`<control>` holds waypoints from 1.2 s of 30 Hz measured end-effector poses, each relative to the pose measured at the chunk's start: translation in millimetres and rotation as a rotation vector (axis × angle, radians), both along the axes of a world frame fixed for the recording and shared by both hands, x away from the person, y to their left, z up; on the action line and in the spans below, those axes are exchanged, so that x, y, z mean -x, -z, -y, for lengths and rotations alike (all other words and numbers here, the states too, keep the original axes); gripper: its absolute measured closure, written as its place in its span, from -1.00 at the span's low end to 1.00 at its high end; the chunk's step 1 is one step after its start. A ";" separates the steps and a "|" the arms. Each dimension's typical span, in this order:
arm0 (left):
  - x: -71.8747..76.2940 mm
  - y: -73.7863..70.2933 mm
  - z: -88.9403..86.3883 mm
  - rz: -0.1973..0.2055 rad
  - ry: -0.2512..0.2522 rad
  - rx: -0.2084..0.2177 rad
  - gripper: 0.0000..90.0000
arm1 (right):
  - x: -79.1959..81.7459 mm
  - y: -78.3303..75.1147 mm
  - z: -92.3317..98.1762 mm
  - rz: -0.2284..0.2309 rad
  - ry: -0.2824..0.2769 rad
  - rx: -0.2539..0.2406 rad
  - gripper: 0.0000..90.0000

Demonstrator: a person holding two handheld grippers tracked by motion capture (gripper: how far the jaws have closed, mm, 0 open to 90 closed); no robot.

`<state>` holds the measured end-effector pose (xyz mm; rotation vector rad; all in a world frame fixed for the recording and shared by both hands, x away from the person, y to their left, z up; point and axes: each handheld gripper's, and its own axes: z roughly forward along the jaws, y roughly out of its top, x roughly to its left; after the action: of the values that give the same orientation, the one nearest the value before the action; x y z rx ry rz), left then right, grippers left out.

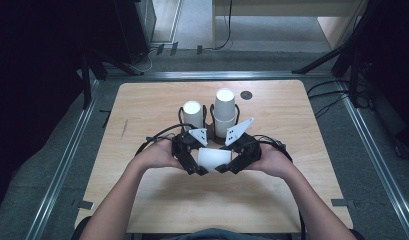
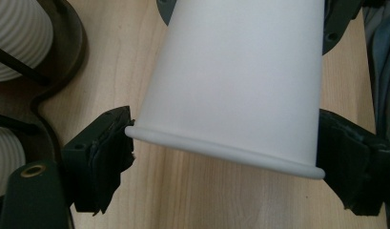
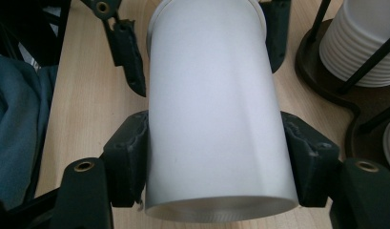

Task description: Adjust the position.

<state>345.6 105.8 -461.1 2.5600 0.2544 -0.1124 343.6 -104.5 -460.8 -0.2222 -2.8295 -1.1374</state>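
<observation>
A white paper cup (image 1: 214, 159) lies on its side just above the wooden table (image 1: 157, 200), held between both grippers. My left gripper (image 1: 198, 167) is shut on the cup's rim end; in the left gripper view its jaws press on either side of the rolled rim of the cup (image 2: 230, 95). My right gripper (image 1: 228, 167) is shut on the base end, and in the right gripper view its jaws clamp the cup (image 3: 216, 119) near its bottom. The two grippers face each other, a hand behind each.
Two stacks of white cups (image 1: 192, 114) (image 1: 225, 111) stand in a black wire holder (image 2: 68, 52) just beyond the grippers, close to the jaws. A small dark disc (image 1: 246, 94) lies at the table's far side. The person's blue clothing (image 3: 16, 124) is at the near edge.
</observation>
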 end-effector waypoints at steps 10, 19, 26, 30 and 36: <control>-1.2 -1.1 -12.8 -0.020 -0.085 0.145 -0.75 | -1.1 -4.3 6.3 0.012 0.008 -0.041 -0.27; -1.0 -0.5 -17.6 -0.035 -0.116 0.230 -0.71 | -3.2 -7.6 11.1 0.009 0.020 -0.086 -0.27; 1.5 3.8 -18.4 -0.049 -0.130 0.286 -0.71 | -3.0 -8.4 12.0 0.005 0.011 -0.103 -0.28; 2.0 4.0 -17.8 -0.060 -0.126 0.315 -0.71 | -2.7 -10.0 13.0 -0.001 0.005 -0.121 -0.28; 2.9 4.8 -16.4 -0.076 -0.120 0.344 -0.71 | -2.5 -10.1 13.4 -0.004 0.002 -0.126 -0.28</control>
<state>342.7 122.2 -465.9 2.1958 0.3822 -0.1903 346.1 -117.9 -450.7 -0.2189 -2.7417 -1.3076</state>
